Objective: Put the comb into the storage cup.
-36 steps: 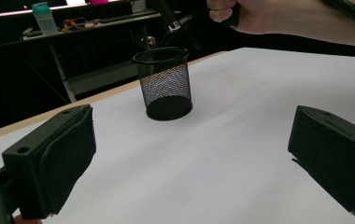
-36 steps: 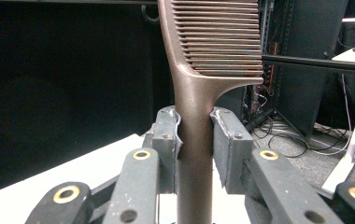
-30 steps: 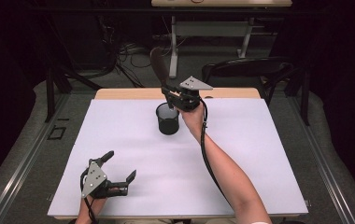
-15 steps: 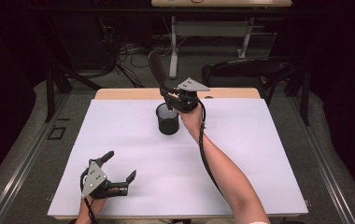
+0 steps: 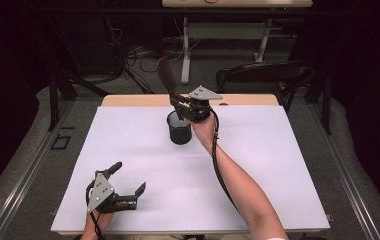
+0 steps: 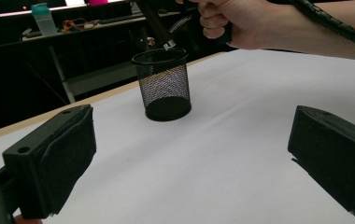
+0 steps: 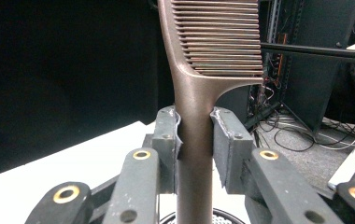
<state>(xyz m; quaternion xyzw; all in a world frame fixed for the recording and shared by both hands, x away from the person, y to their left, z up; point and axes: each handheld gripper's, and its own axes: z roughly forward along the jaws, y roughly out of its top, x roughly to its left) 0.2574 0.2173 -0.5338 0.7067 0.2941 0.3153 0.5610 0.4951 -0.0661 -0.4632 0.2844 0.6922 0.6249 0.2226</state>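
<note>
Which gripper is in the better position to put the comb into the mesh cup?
The right gripper. It is already shut on the comb handle, directly above the mesh cup. The left gripper is open, holds nothing, and rests at the near table edge, far from the cup.

Brown comb [image 7: 199, 70] upright, handle end over black mesh cup [image 5: 179, 128]

On the white table sheet [image 5: 288, 165]: one black wire-mesh cup [image 5: 179, 129], one dark brown plastic comb [image 7: 203, 56]. Two black two-jaw grippers in all, the left [image 5: 128, 186] and the right [image 5: 177, 104]. Beyond the table: one black chair [image 5: 263, 76], and on a far shelf one teal-capped bottle [image 6: 43, 18].
</note>
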